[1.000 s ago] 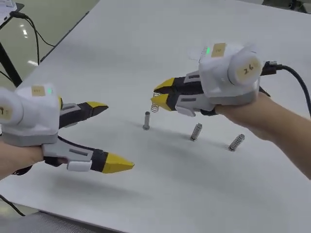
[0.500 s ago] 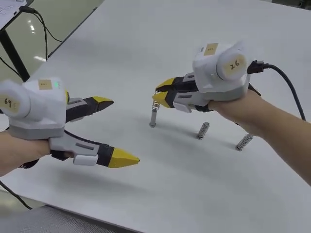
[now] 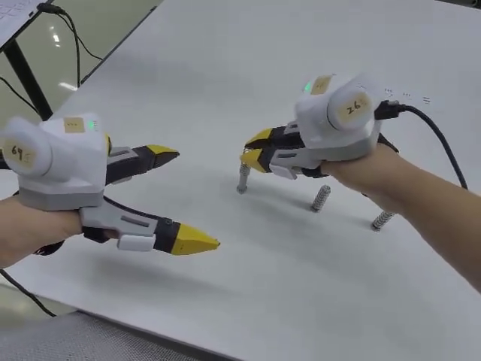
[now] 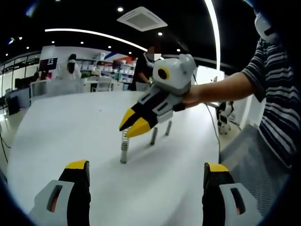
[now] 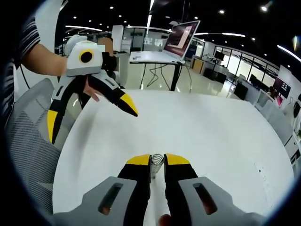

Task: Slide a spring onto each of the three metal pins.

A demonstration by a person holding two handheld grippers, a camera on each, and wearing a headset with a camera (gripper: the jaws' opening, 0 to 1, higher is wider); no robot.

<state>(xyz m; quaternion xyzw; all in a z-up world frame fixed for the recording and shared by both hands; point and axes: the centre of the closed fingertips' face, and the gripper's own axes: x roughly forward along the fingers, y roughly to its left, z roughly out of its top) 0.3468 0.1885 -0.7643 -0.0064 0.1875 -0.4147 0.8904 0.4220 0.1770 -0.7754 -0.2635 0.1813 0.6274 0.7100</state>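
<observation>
Three metal pins stand on the white table. My right gripper is shut on a small spring, holding it over the upper part of the nearest pin. In the left gripper view that spring sits around the pin's top, with the bare pin below. The other two pins carry springs: one in the middle, one at the right. My left gripper hangs wide open to the left of the pins, with nothing between its jaws.
A black cable runs back from the right gripper. The table's left edge drops to the floor, where a desk leg and cords stand. A grey chair sits at the near edge.
My right gripper has brought the spring from beside the pin's top down onto the pin. The left gripper has stayed open, with little movement beyond the camera's shift.
</observation>
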